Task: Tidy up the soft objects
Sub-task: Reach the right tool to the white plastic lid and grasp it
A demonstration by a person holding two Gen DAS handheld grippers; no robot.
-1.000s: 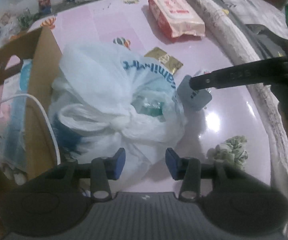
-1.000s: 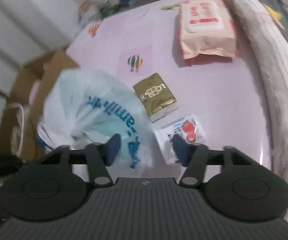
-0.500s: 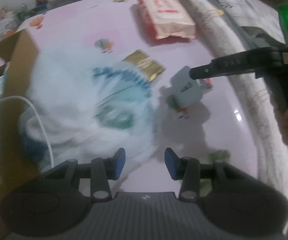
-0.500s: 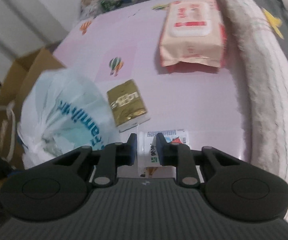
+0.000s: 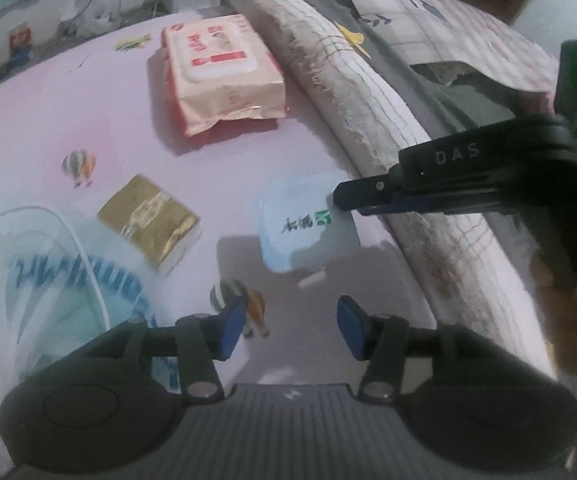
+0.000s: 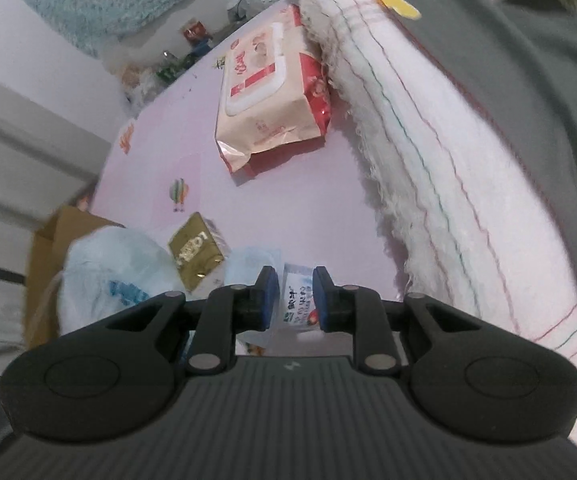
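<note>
While the right gripper point(image 6: 295, 298) pinches a small tissue packet point(image 5: 304, 226) between its blue pads, the packet hangs lifted off the pink tabletop point(image 5: 88, 120), casting a shadow below it. Jaws closed on one end of the packet; rest of it sticks out free. Left gripper point(image 5: 290, 328) hovers low over the table with jaws spread apart, holding nothing.

Packet looks light, soft, squashy, with slick plastic wrap, so it likely flexes and droops under an end grip; could slip or swing if moved fast. Better hold probably across the middle, flat faces between the pads.

Other soft items on the table: gold tissue pack point(image 5: 148, 222) just left of the held packet, big pink wet-wipes pack point(image 5: 222, 74) further back beside the rolled white towel point(image 5: 352, 112) along the edge. White plastic bag point(image 6: 116, 276) with blue lettering sits near left, against a cardboard box point(image 6: 48, 248). Box seems the likely drop spot, a guess only. White cable point(image 5: 84, 256) crosses the bag.
</note>
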